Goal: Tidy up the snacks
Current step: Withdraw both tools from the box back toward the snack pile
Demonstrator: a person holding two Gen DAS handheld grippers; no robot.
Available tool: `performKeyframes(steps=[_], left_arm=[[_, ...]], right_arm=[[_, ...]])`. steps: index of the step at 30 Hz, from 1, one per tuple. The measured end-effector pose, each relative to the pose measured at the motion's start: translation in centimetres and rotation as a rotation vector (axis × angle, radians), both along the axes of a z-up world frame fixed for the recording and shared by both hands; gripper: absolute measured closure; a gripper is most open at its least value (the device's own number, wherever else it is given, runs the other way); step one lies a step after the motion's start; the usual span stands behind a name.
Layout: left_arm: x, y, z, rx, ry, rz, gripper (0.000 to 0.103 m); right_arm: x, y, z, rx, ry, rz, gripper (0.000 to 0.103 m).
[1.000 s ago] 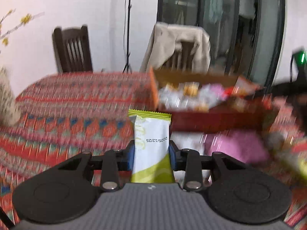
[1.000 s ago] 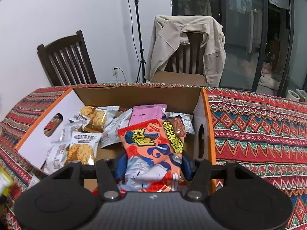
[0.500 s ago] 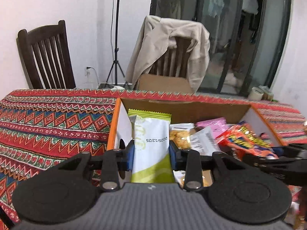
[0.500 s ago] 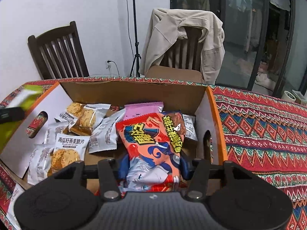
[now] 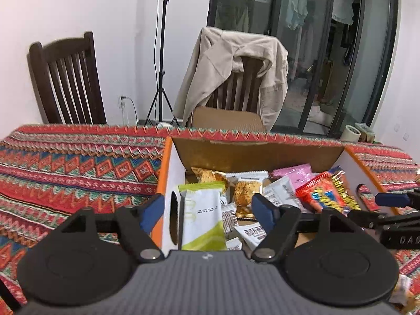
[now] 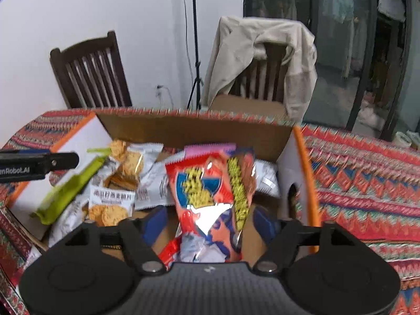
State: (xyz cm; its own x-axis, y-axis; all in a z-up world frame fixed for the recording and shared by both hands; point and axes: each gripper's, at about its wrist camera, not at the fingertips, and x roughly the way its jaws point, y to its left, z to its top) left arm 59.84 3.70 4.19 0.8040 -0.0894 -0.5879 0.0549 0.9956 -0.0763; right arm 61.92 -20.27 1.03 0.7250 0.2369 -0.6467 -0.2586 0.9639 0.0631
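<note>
The left tool sits over the left end of an open brown cardboard box with orange edges. Its two blue tips have just been opening and now stand wide apart. Between them is a white and green snack packet, and neither tip touches it. From the right side, the same packet leans against the white inside wall at the left of the box.

The right tool is over the right part of the box. Its tips have just been opening too, and they are apart. A shiny red and blue snack bag stands between them, blurred, and the tips do not press it.

More small snack packets lie in the box. The box rests on a surface with a red zigzag cloth.
</note>
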Motion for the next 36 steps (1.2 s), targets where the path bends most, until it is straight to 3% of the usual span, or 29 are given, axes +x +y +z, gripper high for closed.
performKeyframes(steps=[4, 10, 16, 20, 26, 36], left_arm=[[-4.4, 0.4, 2.8, -0.044, -0.035, -0.021, 0.021], [-15.0, 0.5, 6.7, -0.048, -0.158, -0.072, 0.010], [-25.7, 0.9, 7.8, -0.061, -0.249, -0.062, 0.006], [-33.2, 0.9, 6.4, -0.043, -0.302, -0.042, 0.002], [-41.7, 0.4, 2.7, -0.068, -0.290, 0.026, 0.000], [-48.0, -1.1, -3.2, -0.024, -0.156, 0.048, 0.000]], right_arm=[[-3.0, -1.1, 3.1, 0.017, -0.047, 0.004, 0.026], [-10.5, -3.5, 7.3, 0.031, -0.136, 0.025, 0.022], [-20.3, -7.0, 9.1, 0.059, -0.228, 0.044, 0.020], [-27.9, -8.8, 8.5, 0.074, -0.300, 0.048, 0.011], [-37.9, -10.3, 5.1, 0.077, -0.359, 0.075, 0.009], [-47.2, -10.2, -2.4, 0.040, -0.326, 0.067, 0.009]])
